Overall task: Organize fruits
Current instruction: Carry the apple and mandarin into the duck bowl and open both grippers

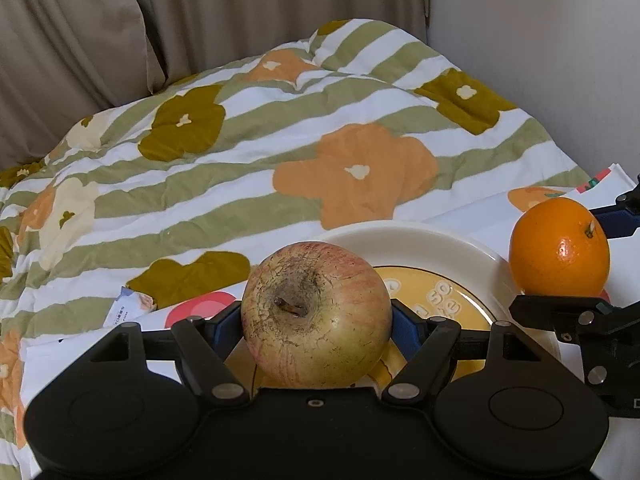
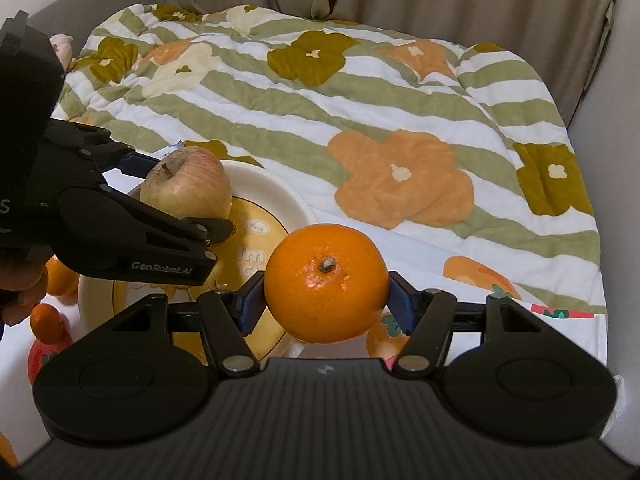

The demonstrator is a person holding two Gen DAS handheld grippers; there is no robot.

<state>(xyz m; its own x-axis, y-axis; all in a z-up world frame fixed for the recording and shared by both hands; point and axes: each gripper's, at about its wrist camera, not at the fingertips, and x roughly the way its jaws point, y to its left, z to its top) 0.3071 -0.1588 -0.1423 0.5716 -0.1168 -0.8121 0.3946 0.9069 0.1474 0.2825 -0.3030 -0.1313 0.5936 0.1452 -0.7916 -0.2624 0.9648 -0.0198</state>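
Item one: my left claw (image 1: 317,330), blue pads clamped on either side of an apple (image 1: 316,314). I see the apple stem-end toward the camera, yellow-green with red streaks and brown russeting around the stem. It is held over the near left part of the plate (image 1: 420,240), a cream dish with a yellow centre bearing raised lettering. From the right wrist view the same apple (image 2: 186,188) sits above the plate's far left rim (image 2: 264,178).

Item two: my right claw (image 2: 325,300), blue pads pressed against both flanks of an orange (image 2: 325,282), stem facing the camera. The fruit is held just beside the plate's right edge, above a white sheet printed with fruit pictures. In the left wrist view that orange (image 1: 559,246) appears right of the plate, near it.

Item three: two smaller oranges (image 2: 47,322) at the left edge of the right wrist view, partly hidden by the left claw's body.

Item four: quilt (image 1: 240,152), white with green stripes and orange, olive and cream flowers, spread over the bed behind the plate.

Item five: beige curtain (image 1: 200,12) along the back.
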